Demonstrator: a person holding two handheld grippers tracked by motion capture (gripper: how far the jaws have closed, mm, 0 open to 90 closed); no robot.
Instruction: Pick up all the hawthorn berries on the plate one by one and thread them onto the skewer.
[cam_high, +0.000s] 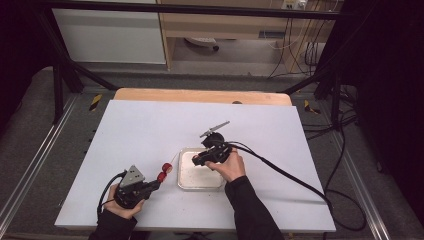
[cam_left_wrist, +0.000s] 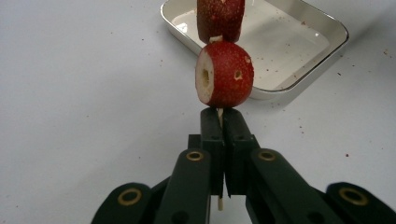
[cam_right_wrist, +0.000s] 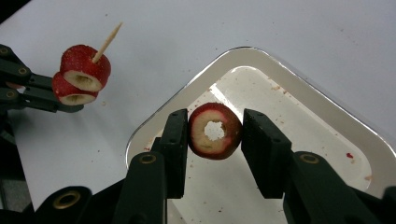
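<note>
Fruit ring heads for the skewer

Right gripper (cam_right_wrist: 212, 135) clamps a red cored fruit slice (cam_right_wrist: 214, 131) over the tray (cam_right_wrist: 327, 112); left gripper (cam_left_wrist: 219, 122), shut on the thin wooden skewer (cam_right_wrist: 106, 43), points its tip toward it.

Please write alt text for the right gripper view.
The right gripper holds a cored red fruit ring between its jaws above a white tray. At upper left, the left gripper holds a skewer with two fruit pieces.

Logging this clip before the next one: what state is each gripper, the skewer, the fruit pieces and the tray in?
left gripper: shut on the skewer, held above the table.
skewer: two red fruit pieces threaded on, pointed tip bare.
right gripper: shut on a cored fruit ring, over the tray.
tray: holds only crumbs and red specks.
</note>
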